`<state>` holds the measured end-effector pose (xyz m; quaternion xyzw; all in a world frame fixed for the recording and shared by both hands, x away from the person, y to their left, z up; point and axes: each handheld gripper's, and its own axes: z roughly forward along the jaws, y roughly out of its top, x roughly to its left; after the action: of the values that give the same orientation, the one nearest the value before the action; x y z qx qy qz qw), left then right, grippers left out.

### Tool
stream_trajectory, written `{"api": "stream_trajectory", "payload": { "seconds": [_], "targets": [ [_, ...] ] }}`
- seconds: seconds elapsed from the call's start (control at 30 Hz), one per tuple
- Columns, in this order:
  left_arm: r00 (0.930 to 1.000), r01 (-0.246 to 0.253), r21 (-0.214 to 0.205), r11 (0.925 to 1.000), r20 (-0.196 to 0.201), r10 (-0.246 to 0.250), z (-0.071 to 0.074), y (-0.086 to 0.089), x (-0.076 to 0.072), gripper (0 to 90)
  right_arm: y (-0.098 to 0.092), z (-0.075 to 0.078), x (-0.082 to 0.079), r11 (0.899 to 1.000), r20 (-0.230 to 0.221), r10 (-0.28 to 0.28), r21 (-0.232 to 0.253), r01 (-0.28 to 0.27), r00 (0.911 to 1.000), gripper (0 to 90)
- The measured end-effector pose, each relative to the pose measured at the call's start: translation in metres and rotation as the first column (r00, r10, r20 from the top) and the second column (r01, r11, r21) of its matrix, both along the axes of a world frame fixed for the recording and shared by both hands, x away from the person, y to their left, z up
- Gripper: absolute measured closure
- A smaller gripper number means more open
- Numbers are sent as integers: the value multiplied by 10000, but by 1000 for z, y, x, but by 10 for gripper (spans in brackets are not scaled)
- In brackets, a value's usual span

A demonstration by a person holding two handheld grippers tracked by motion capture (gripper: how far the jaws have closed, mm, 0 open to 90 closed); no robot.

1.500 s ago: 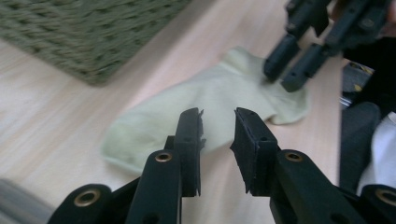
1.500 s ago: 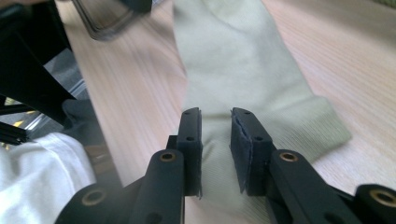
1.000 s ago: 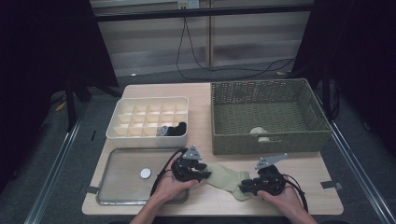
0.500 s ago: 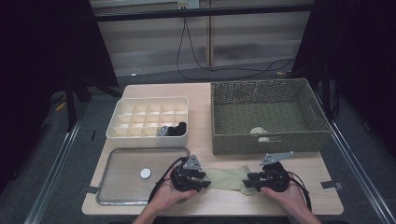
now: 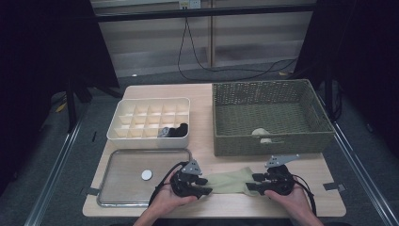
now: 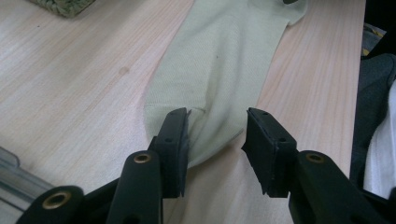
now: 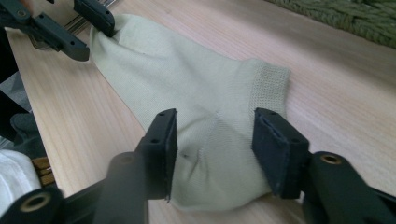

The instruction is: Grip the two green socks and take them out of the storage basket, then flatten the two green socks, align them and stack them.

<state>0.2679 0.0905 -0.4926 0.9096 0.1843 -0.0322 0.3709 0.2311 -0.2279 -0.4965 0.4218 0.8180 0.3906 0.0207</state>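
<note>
R gripper (image 7: 212,149): jaws just been opening, astride pale green cotton sock (image 7: 196,116), no pinch.
L gripper (image 6: 217,140): part-open over toe end.
Sock: flat, near table edge.
Next: you re-grip, fold.

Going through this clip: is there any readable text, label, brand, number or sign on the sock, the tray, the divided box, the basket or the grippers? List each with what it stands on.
None can be read.
Sock: plain pale green knit, no print.
Metal tray, divided box, woven basket: no lettering visible.
Left gripper and right gripper: black jaws, unmarked.
White wall plate at the top of the high view: too small to tell.
</note>
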Motion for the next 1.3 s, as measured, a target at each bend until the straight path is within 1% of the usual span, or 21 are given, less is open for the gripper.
{"api": "stream_trajectory", "payload": {
  "seconds": [0.03, 0.07, 0.1, 0.13, 0.17, 0.2, 0.23, 0.33, 0.4, 0.5, 0.63, 0.7, 0.73, 0.77, 0.83, 0.9, 0.97, 1.03, 1.1, 1.17, 1.3],
  "targets": [
    [10000, 37, 44, 10000, -56, -37, 0, 0, 0, 592, 1, 1, 1, 10000, -81, 64, 27, -64, 9999, 434],
    [9999, -39, -189, 9998, -122, 36, -1, 0, 1, 590, 1, 1, 1, 9999, -97, 99, 20, -99, 9999, 417],
    [9998, -121, -250, 9996, -180, 117, -1, 0, 1, 583, 2, 2, 1, 9999, -74, 92, 43, -92, 9999, 402],
    [9998, -101, -183, 9998, -174, 98, 0, 1, 2, 572, 2, 3, 1, 9999, -59, 103, 134, -103, 9999, 396],
    [9997, -233, -244, 9994, -104, 231, 1, 2, 2, 563, 2, 3, 1, 9996, -63, 113, 250, -111, 9999, 395],
    [9994, -292, -433, 9986, -175, 284, 2, 3, 2, 550, 1, 5, 1, 9995, 35, 21, 322, -22, 10000, 391],
    [9992, -401, -490, 9980, -72, 398, 4, 5, 2, 527, 0, 6, 1, 9992, 50, 13, 411, -15, 10000, 385],
    [9973, -711, -944, 9930, 113, 725, 8, 10, 4, 470, -1, 8, 2, 9986, 127, -119, 511, 113, 9998, 359],
    [9947, -988, -948, 9906, 195, 1011, 7, 12, 5, 417, -3, 10, 2, 9977, 207, -227, 637, 213, 9995, 355],
    [9918, -1217, -968, 9878, 281, 1250, 8, 14, 7, 335, -3, 13, 4, 9959, 500, -454, 806, 413, 9977, 360],
    [9909, -1292, -1042, 9861, 252, 1324, 9, 16, 8, 275, -3, 15, 9, 9949, 647, -503, 901, 443, 9966, 346],
    [9901, -1343, -929, 9866, 288, 1375, 10, 19, 9, 251, -3, 16, 10, 9939, 693, -559, 984, 489, 9960, 345],
    [9893, -1394, -1000, 9852, 284, 1429, 9, 20, 9, 232, -3, 17, 10, 9926, 705, -672, 1058, 595, 9953, 336],
    [9885, -1448, -893, 9854, 306, 1480, 10, 21, 10, 218, -2, 18, 11, 9909, 691, -720, 1185, 634, 9950, 325],
    [9868, -1551, -882, 9839, 335, 1586, 9, 23, 12, 195, 1, 22, 13, 9921, 813, -545, 1169, 448, 9952, 321],
    [9835, -1754, -980, 9796, 281, 1789, 9, 24, 15, 167, 2, 24, 15, 9905, 833, -516, 1312, 404, 9952, 316],
    [9831, -1766, -998, 9792, 303, 1804, 9, 25, 17, 159, 4, 26, 18, 9915, 850, -575, 1218, 469, 9947, 320],
    [9828, -1768, -1018, 9790, 352, 1811, 9, 26, 17, 150, 5, 28, 21, 9889, 822, -696, 1370, 579, 9942, 329],
    [9819, -1810, -996, 9784, 384, 1855, 10, 29, 16, 150, 7, 33, 23, 9885, 901, -644, 1423, 511, 9939, 321],
    [9835, -1749, -962, 9799, 303, 1785, 12, 30, 15, 194, 8, 37, 23, 9884, 893, -561, 1455, 427, 9944, 320],
    [9850, -1676, -825, 9824, 282, 1704, 13, 36, 13, 245, 4, 47, 23, 9867, 1152, -479, 1599, 291, 9922, 338]
  ]
}}
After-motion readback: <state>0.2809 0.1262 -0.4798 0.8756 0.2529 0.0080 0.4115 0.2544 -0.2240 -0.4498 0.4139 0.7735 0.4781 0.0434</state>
